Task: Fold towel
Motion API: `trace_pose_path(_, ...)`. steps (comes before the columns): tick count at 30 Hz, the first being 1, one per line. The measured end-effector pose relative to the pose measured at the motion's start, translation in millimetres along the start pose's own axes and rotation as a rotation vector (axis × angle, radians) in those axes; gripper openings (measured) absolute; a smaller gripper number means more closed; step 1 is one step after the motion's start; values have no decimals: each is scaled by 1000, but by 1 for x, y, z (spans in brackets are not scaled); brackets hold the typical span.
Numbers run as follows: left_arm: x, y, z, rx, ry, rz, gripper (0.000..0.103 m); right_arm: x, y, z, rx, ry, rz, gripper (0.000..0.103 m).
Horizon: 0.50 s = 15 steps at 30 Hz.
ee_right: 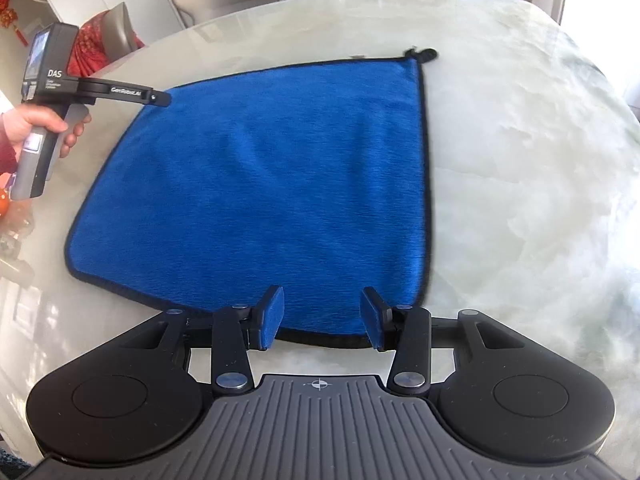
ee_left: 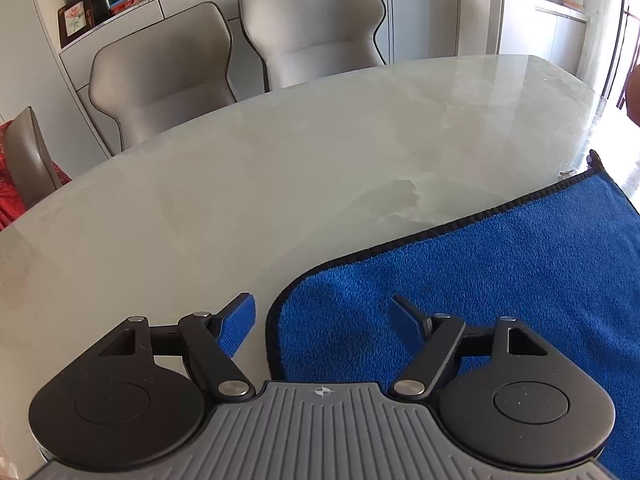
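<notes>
A blue towel (ee_right: 264, 184) with a black hem lies flat and spread out on the pale marble table (ee_right: 520, 160). It has a small hang loop at its far right corner. My right gripper (ee_right: 322, 316) is open and empty, with its fingers over the towel's near edge. My left gripper (ee_left: 324, 320) is open and empty over the towel's (ee_left: 480, 300) rounded corner, one finger over bare table (ee_left: 240, 160), the other over cloth. In the right wrist view the left gripper (ee_right: 164, 99) shows at the towel's far left corner, held by a hand.
Two grey chairs (ee_left: 312, 28) stand at the table's far side, a third with red cloth (ee_left: 24, 160) at the left. A sideboard with books and a picture frame (ee_left: 76, 20) lies behind. The table's edge curves round at right.
</notes>
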<state>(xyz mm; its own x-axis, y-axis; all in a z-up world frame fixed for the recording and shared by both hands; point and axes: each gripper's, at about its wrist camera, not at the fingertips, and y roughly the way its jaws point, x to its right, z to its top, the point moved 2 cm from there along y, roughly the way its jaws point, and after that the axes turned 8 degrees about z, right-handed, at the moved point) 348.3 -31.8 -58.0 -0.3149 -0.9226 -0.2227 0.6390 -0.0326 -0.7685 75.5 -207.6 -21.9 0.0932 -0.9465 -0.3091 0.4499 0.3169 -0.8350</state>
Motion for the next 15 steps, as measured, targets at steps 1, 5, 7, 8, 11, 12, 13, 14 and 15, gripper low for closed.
trace_pose_path(1,-2,-2,-1,1,-3,2,77,-4,0,0,2,-1,-1,46)
trace_pose_path(5,-11,-4,-5,-8,-40,-26,77,-21,2,0,22,20,2,59)
trace_pose_path(7,-17,-5,-7,-19,-71,-56,77,-32,3,1,37,41,12,64)
trace_pose_path(8,-20,-4,-8,-30,-85,-83,78,-38,3,1,41,38,15,68)
trace_pose_path(11,-30,0,-11,-50,-118,-160,80,-55,7,2,50,25,3,88)
trace_pose_path(12,-34,2,-12,-58,-130,-184,80,-63,10,3,49,17,-7,93)
trace_pose_path(13,-36,4,-12,-61,-130,-189,81,-68,11,2,50,9,-6,93)
trace_pose_path(14,-37,6,-11,-65,-129,-193,81,-71,12,2,49,5,-2,93)
trace_pose_path(15,-38,8,-11,-68,-128,-197,81,-76,14,2,41,2,8,93)
